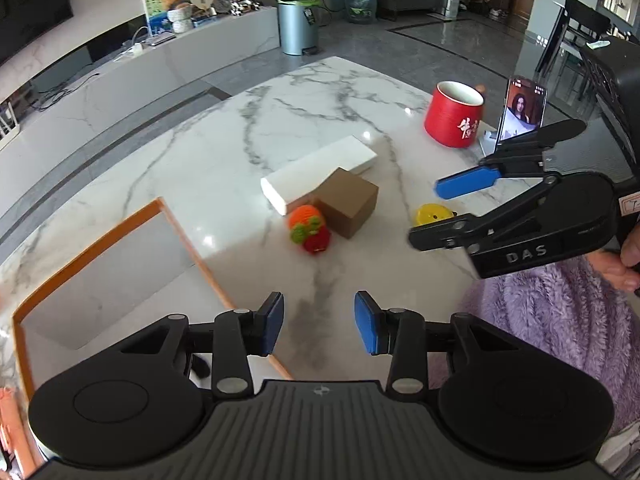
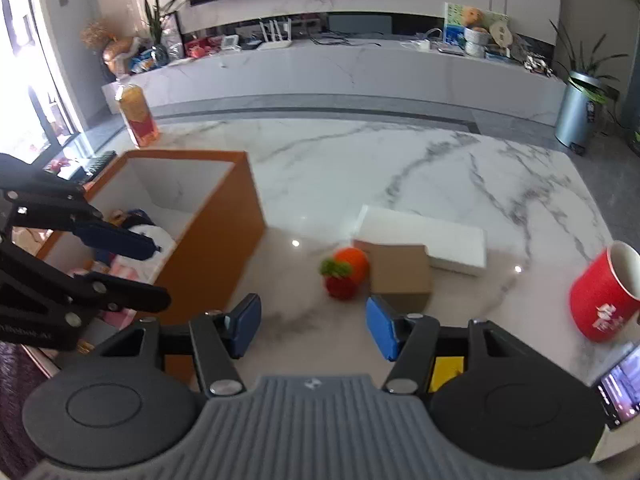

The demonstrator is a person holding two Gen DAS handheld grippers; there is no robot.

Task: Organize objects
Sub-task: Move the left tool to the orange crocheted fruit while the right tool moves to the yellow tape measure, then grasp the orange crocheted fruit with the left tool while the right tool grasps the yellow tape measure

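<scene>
Hovering above the marble table (image 1: pixel 304 92), the left gripper (image 1: pixel 319 322) has its blue pads spread with nothing between them; only bare tabletop shows in the gap. Ahead of it, well apart, lies a small cluster: a crocheted fruit toy (image 1: pixel 310 229) (orange, green and red) touching a brown cardboard box (image 1: pixel 347 202), which leans against a long white box (image 1: pixel 320 172). To the left of the gripper stands the orange storage box (image 1: pixel 120 236), its near corner just beside the left pad. The right gripper (image 2: pixel 313 326) is likewise spread and empty, with the fruit toy (image 2: pixel 344 272) and brown box (image 2: pixel 400 276) just beyond its fingertips. A yellow object (image 1: pixel 434 214) sits partly behind the right gripper's lower finger in the left view, and in the right view only a yellow patch shows under the linkage, so its shape is hard to tell. The red mug (image 2: pixel 604 292) and a phone (image 1: pixel 524 106) stand off to the right. Contents of the orange box (image 2: pixel 224 208) are blurred and half covered by the left gripper's fingers.
</scene>
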